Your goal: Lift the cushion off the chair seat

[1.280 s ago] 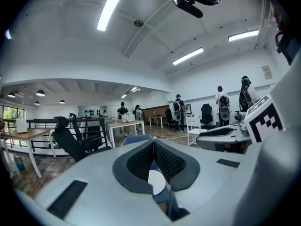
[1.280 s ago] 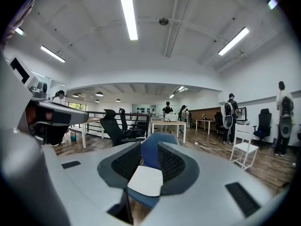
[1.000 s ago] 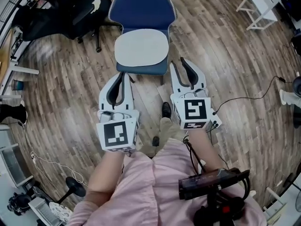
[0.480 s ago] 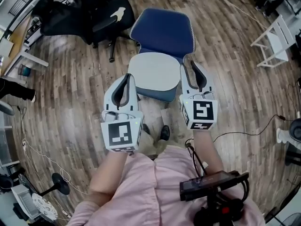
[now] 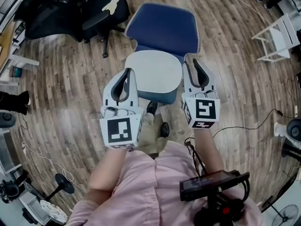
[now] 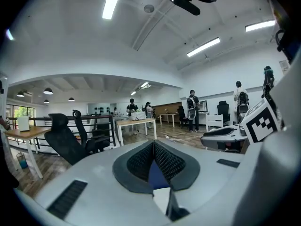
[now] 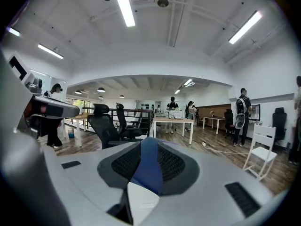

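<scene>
A pale grey cushion (image 5: 154, 72) lies flat on the seat of a blue chair (image 5: 164, 27) in the head view. My left gripper (image 5: 128, 72) hovers at the cushion's left edge, its fingertips closed together and nothing between them. At the cushion's right edge my right gripper (image 5: 192, 61) stands narrowly open and empty. Whether either one touches the cushion I cannot tell. In the left gripper view the cushion (image 6: 161, 199) and blue chair (image 6: 155, 175) show through the slit below the meeting tips. The right gripper view shows the chair (image 7: 149, 168) and cushion (image 7: 141, 201) through its gap.
Black office chairs (image 5: 84, 8) stand on the wood floor at the back left. A white stand (image 5: 282, 36) is at the right, with a cable (image 5: 244, 121) trailing across the floor. The person's shoes (image 5: 163, 128) are just in front of the chair. Desks and people fill the room beyond.
Both grippers have moved forward from in front of the seat to either side of the cushion. The chair now sits closer in view. The cushion has not moved.
</scene>
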Demonstrator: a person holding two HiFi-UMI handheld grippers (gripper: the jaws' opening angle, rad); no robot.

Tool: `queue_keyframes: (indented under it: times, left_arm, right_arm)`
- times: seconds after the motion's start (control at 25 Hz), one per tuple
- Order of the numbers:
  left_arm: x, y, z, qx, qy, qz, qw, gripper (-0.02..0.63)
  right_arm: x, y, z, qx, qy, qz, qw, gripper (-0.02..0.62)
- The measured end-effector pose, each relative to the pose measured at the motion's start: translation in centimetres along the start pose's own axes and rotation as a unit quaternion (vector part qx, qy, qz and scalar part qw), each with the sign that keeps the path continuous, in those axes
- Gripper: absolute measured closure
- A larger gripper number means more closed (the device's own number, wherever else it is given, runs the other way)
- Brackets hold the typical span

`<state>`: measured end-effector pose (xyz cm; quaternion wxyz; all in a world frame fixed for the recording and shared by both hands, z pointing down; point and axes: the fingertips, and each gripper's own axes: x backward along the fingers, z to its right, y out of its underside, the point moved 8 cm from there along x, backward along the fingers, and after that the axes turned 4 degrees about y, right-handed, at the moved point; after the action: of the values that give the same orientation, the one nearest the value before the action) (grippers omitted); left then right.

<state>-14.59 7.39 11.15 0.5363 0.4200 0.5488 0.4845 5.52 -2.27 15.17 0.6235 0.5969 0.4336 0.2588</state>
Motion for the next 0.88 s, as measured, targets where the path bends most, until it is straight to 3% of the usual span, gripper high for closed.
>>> queue_keyframes:
  times: [0.36,0.88]
  left_arm:
    - [-9.9,5.3,-2.9,0.005,0.053,-0.069,0.9962,0.592]
    - [-19.0,18.6,-2.8,0.008,0.107,-0.176,0.9786,0.592]
  right_arm:
    - [-7.6,6.7,1.3,-0.029,0.031,-0.079,0.996,0.479]
    - [-13.0,23.2,2.4,-0.075,0.054,-0.214,0.972,0.458]
